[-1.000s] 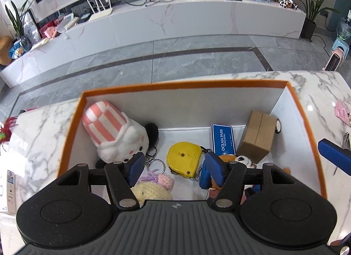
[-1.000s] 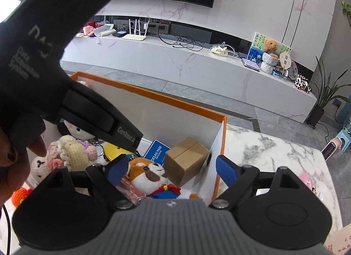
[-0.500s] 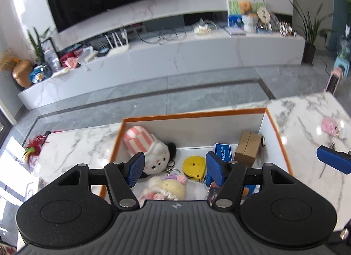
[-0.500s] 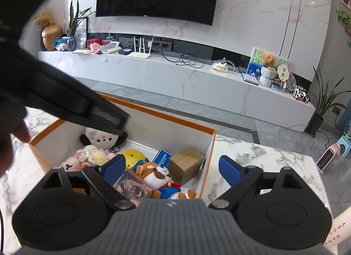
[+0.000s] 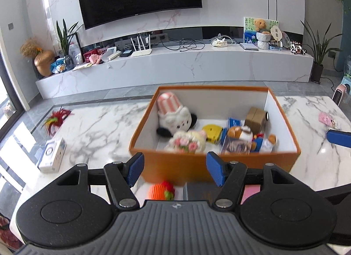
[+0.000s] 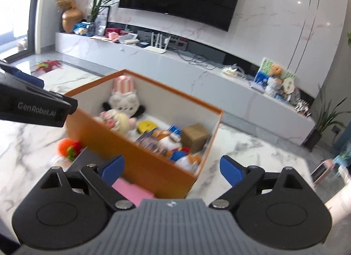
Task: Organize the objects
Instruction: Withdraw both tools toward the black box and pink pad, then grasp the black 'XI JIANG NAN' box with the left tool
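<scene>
Both grippers sit on the near side of the orange box (image 5: 219, 163), and neither holds anything. The left gripper (image 5: 175, 169) has its fingers partly spread. The right gripper (image 6: 172, 170) has just been opening its fingers, and they stand wide with only air and the box corner between them.

What's left to tidy looks like the crochet carrot (image 5: 161, 190), lying on the counter (image 5: 98, 127) just in front of the box. It's soft yarn, light and squashy, nothing to break, so I'd pinch it across the fat orange middle. There's a pink card (image 6: 131, 191) flat beside it, which would be fiddlier: thin, so lift it by an edge.

The box already holds a striped-hat plush (image 5: 173, 112), a flowery plush (image 5: 188, 142), a yellow case (image 5: 211, 131), a dog plush (image 5: 239, 133) and a brown carton (image 5: 254, 115).
</scene>
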Tool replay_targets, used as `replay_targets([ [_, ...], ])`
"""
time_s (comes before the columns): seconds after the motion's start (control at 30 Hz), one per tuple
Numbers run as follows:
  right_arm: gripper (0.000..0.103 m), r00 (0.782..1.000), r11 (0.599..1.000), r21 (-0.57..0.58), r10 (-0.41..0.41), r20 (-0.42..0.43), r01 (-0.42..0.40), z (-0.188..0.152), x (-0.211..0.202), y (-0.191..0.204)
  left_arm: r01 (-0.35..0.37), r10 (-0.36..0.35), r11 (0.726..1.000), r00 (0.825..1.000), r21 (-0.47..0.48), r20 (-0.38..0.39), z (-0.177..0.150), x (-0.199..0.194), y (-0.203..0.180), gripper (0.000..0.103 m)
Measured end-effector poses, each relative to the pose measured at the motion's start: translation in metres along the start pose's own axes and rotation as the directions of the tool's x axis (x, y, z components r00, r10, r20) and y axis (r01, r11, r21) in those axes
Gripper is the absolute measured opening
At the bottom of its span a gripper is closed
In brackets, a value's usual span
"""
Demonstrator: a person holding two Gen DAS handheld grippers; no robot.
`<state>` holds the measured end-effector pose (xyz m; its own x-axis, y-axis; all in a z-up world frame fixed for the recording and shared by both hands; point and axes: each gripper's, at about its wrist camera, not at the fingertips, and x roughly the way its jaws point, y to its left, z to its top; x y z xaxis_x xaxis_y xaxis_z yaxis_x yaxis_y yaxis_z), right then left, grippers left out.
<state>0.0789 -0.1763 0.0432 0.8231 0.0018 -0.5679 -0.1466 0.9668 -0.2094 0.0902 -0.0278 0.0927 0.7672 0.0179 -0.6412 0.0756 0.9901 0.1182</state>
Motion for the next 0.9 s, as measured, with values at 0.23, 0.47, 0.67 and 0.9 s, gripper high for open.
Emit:
replay_targets([
  [0.23,0.097,0.998,0.996,0.086,0.030,-0.047,-0.026,-0.027,-0.002,-0.009,0.083,-0.086,0.996,0.993,-0.042,-0.076,-0.034,0.016,0.027,0.074],
  [0.47,0.097,0.994,0.988,0.142,0.073,-0.079,-0.061,-0.035,0.011,-0.016,0.130,-0.143,0.988,0.974,-0.086,-0.177,-0.050,0.048,0.025,0.074],
  [0.67,0.097,0.990,0.990,0.128,0.079,-0.118,-0.063,-0.042,0.024,-0.019,0.125,-0.134,0.991,0.964,-0.053,-0.230,-0.052,0.070,0.001,0.074],
  [0.9,0.097,0.983,0.985,0.156,0.103,-0.151,-0.079,-0.054,0.040,-0.028,0.126,-0.133,0.991,0.953,-0.044,-0.272,-0.056,0.091,-0.018,0.074],
])
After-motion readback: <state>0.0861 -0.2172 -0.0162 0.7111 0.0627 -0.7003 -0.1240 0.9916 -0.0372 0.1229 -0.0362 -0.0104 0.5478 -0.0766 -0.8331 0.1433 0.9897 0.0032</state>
